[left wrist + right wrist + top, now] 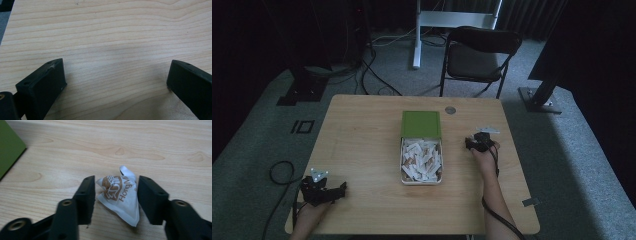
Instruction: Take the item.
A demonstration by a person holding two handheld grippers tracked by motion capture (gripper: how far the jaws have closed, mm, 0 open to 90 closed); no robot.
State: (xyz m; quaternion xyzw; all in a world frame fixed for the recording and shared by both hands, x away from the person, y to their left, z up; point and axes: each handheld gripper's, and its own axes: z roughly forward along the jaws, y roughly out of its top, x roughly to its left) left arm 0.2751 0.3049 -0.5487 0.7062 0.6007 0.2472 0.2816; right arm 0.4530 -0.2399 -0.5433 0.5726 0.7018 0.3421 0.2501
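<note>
Crumpled white sachet (120, 195), brown print, flat on table.

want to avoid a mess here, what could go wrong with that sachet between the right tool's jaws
1. The sachet lies crumpled on the table between the right tool's parted jaws, which don't seem to press it; lifting now may leave it behind.
2. A hard squeeze could burst it.
3. The full box sits close; a careless drop could miss it.

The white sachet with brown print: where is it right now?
The sachet lies on the table, between the right gripper's open fingers, right of the green tin.
</note>
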